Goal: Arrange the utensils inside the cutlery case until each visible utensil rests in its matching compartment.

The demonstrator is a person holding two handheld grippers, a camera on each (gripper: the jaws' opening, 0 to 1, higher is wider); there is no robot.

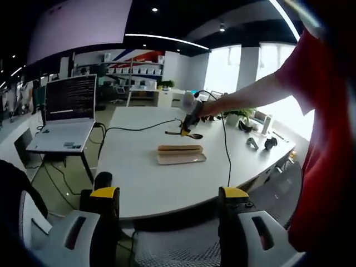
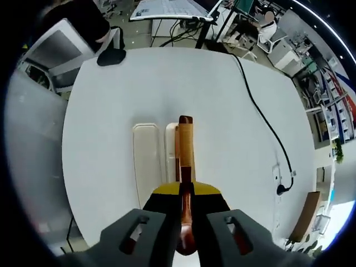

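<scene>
Jaws of my right gripper (image 2: pixel 186 208) are clamped on a brown wooden utensil (image 2: pixel 185 167), held above the case (image 2: pixel 146 158) on the white desk (image 2: pixel 167 83); its far end hangs over the case's right half. My left gripper (image 1: pixel 167 194) has its jaws apart, gripping nothing, at the desk's near edge. From there I see the case (image 1: pixel 181 154) mid-desk, with my right gripper (image 1: pixel 191 119) above and beyond it. A laptop (image 1: pixel 67 114) sits on a stand to the left.
</scene>
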